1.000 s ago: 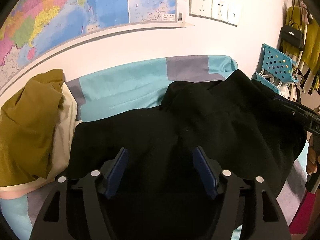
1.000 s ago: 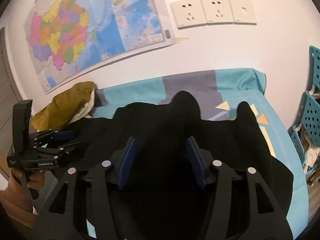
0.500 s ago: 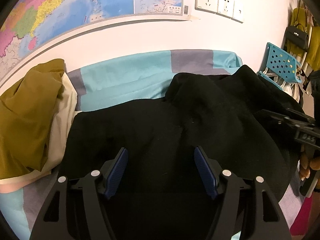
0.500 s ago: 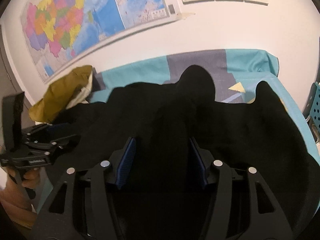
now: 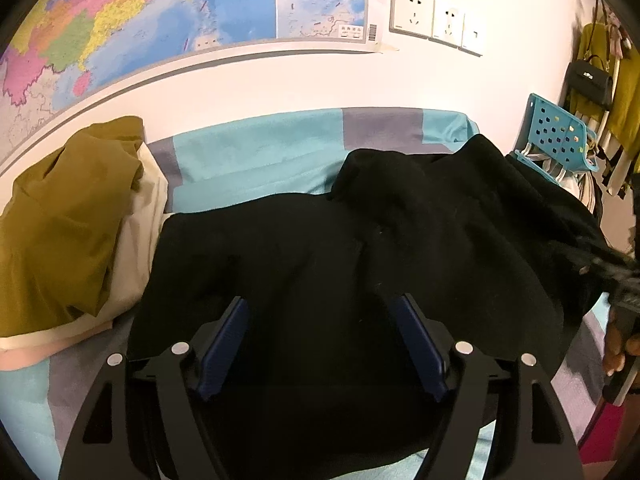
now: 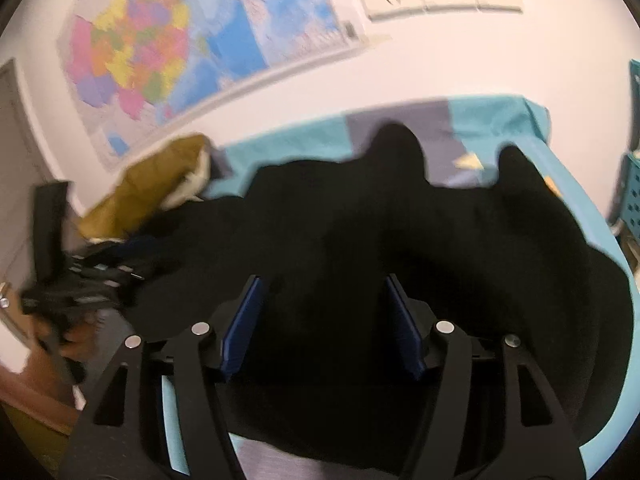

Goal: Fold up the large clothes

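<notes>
Both tongs (image 5: 322, 344) (image 6: 322, 326) agape, empty

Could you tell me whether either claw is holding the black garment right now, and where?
Neither: the left claw and right claw are both open above the black garment.

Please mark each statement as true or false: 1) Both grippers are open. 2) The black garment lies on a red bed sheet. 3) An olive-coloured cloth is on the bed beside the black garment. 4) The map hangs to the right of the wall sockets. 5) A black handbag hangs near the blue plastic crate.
1) True. The left gripper and the right gripper both have their jaws apart, with nothing between them.
2) False. The black garment lies on a teal and grey bed sheet.
3) True. The olive cloth is piled to the garment's left.
4) False. The map hangs left of the wall sockets.
5) True. The black handbag hangs above the blue crate.
</notes>
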{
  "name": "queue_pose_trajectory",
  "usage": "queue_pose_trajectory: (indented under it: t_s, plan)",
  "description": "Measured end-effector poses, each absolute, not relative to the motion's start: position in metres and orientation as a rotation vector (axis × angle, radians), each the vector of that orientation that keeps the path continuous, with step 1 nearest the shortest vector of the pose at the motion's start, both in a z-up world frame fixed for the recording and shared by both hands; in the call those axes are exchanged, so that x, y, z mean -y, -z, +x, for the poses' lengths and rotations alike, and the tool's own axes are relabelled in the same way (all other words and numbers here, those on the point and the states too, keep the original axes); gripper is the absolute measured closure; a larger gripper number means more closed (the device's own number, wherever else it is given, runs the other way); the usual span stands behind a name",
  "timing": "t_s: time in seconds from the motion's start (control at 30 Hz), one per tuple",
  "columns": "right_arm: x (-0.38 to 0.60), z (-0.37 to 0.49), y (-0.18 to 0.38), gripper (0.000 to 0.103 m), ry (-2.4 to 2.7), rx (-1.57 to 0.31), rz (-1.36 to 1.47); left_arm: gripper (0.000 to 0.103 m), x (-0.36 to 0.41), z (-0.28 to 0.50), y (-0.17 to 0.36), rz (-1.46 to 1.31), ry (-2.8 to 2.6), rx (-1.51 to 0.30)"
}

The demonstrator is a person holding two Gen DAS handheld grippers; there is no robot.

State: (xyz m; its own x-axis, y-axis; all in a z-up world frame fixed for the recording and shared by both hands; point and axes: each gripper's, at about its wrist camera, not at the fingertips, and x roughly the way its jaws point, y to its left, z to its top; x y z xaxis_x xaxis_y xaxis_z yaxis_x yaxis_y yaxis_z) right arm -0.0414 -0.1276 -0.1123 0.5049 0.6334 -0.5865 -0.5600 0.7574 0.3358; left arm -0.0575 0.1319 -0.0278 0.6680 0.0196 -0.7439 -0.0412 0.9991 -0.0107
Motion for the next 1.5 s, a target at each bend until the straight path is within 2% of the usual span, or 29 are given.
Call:
queue_pose_trajectory:
  t_s: [0.13, 0.23, 0.5, 0.67, 0.8, 1.07, 1.17, 1.33, 1.5]
  plan:
    - [0.128, -0.039, 0.12, 0.042, -0.714, -0.762, 0.122, 0.027, -0.132, -0.058, 0.032, -0.021, -0.044, -0.845]
    - [0.131, -0.045, 0.114, 0.038, -0.737, -0.758, 0.15, 0.027, -0.133, -0.063, 0.031, -0.028, -0.044, -0.837]
    - [0.173, -0.065, 0.093, 0.038, -0.693, -0.7, 0.194, 0.027, -0.146, -0.104, 0.015, -0.055, 0.023, -0.748]
    - [0.193, -0.052, 0.115, 0.04, -0.586, -0.78, 0.199, 0.026, -0.157, -0.101, 0.036, -0.068, 0.005, -0.795]
    - [0.187, -0.057, 0.116, 0.038, -0.566, -0.772, 0.182, 0.024, -0.163, -0.093, 0.046, -0.094, -0.027, -0.817]
    - [0.174, -0.093, 0.077, 0.036, -0.708, -0.645, 0.15, 0.025, -0.172, -0.124, 0.024, -0.089, -0.018, -0.729]
    - [0.151, -0.094, 0.081, 0.036, -0.755, -0.659, 0.1, 0.026, -0.176, -0.125, 0.037, -0.09, -0.025, -0.769]
    - [0.123, -0.085, 0.11, 0.035, -0.735, -0.79, 0.029, 0.025, -0.186, -0.117, 0.053, -0.188, -0.019, -0.812]
    - [0.116, -0.102, 0.088, 0.033, -0.785, -0.721, 0.008, 0.023, -0.187, -0.125, 0.044, -0.185, -0.045, -0.791]
